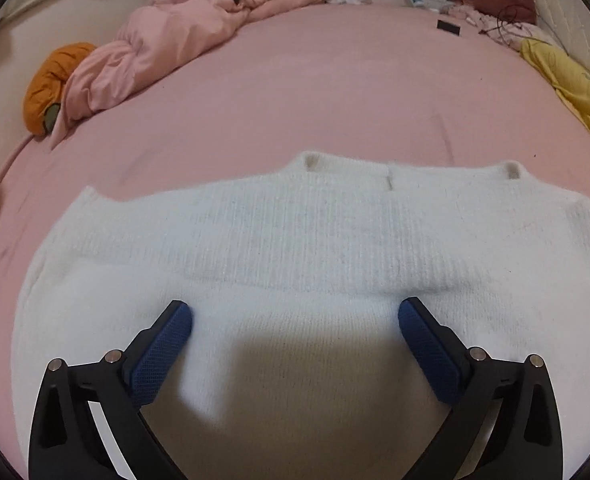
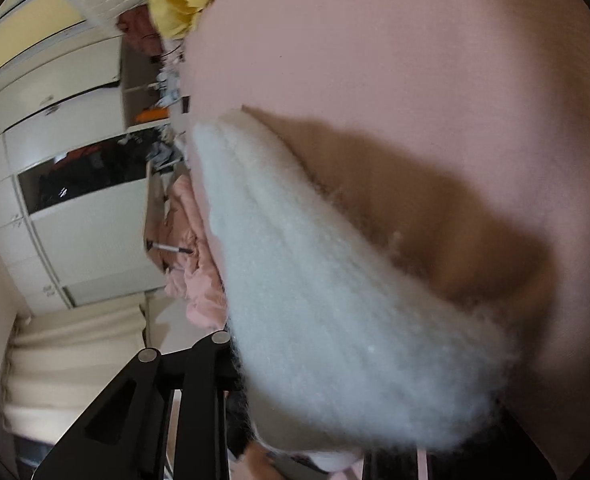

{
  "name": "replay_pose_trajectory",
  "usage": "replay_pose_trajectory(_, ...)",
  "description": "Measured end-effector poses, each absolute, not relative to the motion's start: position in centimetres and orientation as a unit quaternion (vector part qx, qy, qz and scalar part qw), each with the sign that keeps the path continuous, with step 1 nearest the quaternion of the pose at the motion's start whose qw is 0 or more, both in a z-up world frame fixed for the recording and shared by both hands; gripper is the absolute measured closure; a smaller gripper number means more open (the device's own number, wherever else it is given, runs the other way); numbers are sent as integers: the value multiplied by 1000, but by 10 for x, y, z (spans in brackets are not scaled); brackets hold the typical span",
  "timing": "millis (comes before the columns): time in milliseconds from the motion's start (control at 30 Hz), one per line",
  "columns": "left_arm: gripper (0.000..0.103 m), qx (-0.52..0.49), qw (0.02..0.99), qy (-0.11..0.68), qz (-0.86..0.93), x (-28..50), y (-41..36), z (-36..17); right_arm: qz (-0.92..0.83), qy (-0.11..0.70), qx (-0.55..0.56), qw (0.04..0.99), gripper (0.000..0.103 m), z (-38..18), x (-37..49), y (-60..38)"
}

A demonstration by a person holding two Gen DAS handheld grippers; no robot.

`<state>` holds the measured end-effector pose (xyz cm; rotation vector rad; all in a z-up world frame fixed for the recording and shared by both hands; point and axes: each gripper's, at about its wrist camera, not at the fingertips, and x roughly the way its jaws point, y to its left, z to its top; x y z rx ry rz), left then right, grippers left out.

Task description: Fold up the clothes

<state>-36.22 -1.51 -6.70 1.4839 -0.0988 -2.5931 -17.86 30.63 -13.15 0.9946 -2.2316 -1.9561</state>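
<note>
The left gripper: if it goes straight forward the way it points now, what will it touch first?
Probably the white sweater. The left gripper is open just above it, pointing along the knit toward the collar edge. Beyond that lies only the pink bedsheet. Its height above the fabric is unclear, so it might skim over.

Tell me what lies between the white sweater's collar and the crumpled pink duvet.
Only bare pink sheet lies between the white sweater and the pink duvet, as the left wrist view shows.

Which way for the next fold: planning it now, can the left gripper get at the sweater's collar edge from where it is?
Probably yes. The left gripper hangs with its jaws wide apart above the white sweater, and nothing lies between it and the collar edge; only bare pink bedsheet lies beyond.
</note>
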Motion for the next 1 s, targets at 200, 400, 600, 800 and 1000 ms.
replay_pose_trajectory(200,6,470,85,-43,-878,-332,-8,-58,-682,-651,333,14,76,-100,-182,302)
replay_pose_trajectory(400,10,408,102,-68,-905,-306,2,-44,-693,-636,338,8,76,-86,-180,298)
replay_pose_trajectory(600,15,374,63,-33,-925,-272,-22,-37,-692,-635,344,6,76,-85,-179,295)
replay_pose_trajectory(800,1,404,61,-14,-912,-250,-68,-61,-696,-628,347,9,76,-83,-178,296)
replay_pose_trajectory(1000,0,399,75,-45,-913,-231,-81,-59,-709,-610,354,-2,76,-74,-178,293)
